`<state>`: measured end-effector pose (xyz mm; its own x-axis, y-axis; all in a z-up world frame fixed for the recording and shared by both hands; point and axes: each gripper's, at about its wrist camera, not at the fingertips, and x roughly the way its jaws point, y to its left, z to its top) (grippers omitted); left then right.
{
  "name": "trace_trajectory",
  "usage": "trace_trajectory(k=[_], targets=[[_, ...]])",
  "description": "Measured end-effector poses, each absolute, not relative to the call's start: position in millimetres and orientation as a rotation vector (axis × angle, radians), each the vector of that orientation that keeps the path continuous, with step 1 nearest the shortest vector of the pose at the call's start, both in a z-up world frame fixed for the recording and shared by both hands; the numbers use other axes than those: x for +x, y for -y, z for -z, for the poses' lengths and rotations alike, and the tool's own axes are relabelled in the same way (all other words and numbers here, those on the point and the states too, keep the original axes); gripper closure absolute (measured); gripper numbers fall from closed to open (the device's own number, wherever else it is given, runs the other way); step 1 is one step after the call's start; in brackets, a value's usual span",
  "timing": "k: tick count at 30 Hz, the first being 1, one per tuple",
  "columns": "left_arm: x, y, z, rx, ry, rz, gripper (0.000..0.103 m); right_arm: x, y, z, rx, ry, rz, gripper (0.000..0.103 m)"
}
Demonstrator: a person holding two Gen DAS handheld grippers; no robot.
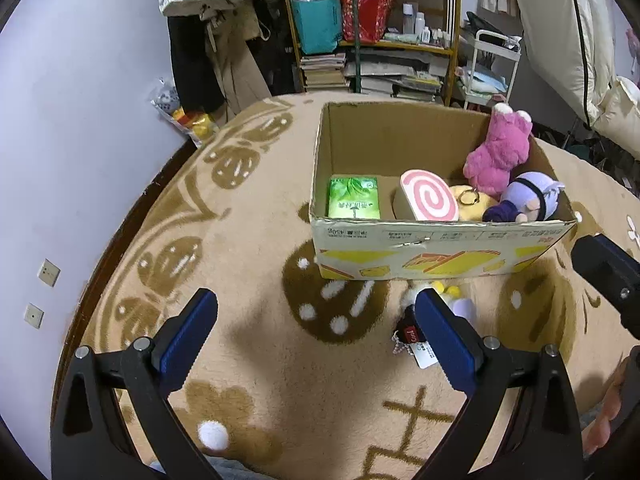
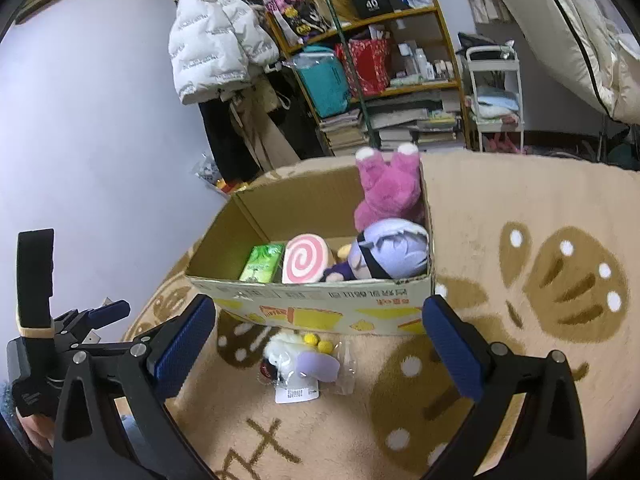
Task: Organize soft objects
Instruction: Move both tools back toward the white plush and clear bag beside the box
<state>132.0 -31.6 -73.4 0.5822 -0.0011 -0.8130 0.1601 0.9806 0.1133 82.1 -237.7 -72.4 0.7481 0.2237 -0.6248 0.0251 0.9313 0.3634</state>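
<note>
Both the left gripper (image 1: 316, 336) and right gripper (image 2: 318, 340) hang released, jaws spread and holding nothing. One small bagged toy (image 2: 304, 360) lies on the blanket (image 2: 520, 380) at lower center, just before the box (image 2: 320, 308). Four toys and a green pack already sit inside, so the job looks nearly done.

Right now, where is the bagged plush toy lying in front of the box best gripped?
Probably across the white plush body, from above with the right gripper: it lies flat on the blanket, nearly between the open jaws, and the loose wrapper looks slippery.
</note>
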Motion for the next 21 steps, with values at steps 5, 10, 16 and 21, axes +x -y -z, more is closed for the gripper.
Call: trace_trajectory(k=[5, 10, 16, 21], targets=[[139, 29, 84, 0.178, -0.985, 0.098, 0.005, 93, 237, 86, 0.379, -0.757, -0.102, 0.0], [147, 29, 94, 0.181, -1.019, 0.104, 0.005, 104, 240, 99, 0.401, -0.794, -0.095, 0.0], [154, 33, 106, 0.197, -1.054, 0.139, 0.005, 116, 241, 113, 0.428, -0.841, -0.098, 0.0], [160, 35, 118, 0.202, -1.104, 0.158, 0.005, 124, 241, 125, 0.449, -0.892, -0.106, 0.0]])
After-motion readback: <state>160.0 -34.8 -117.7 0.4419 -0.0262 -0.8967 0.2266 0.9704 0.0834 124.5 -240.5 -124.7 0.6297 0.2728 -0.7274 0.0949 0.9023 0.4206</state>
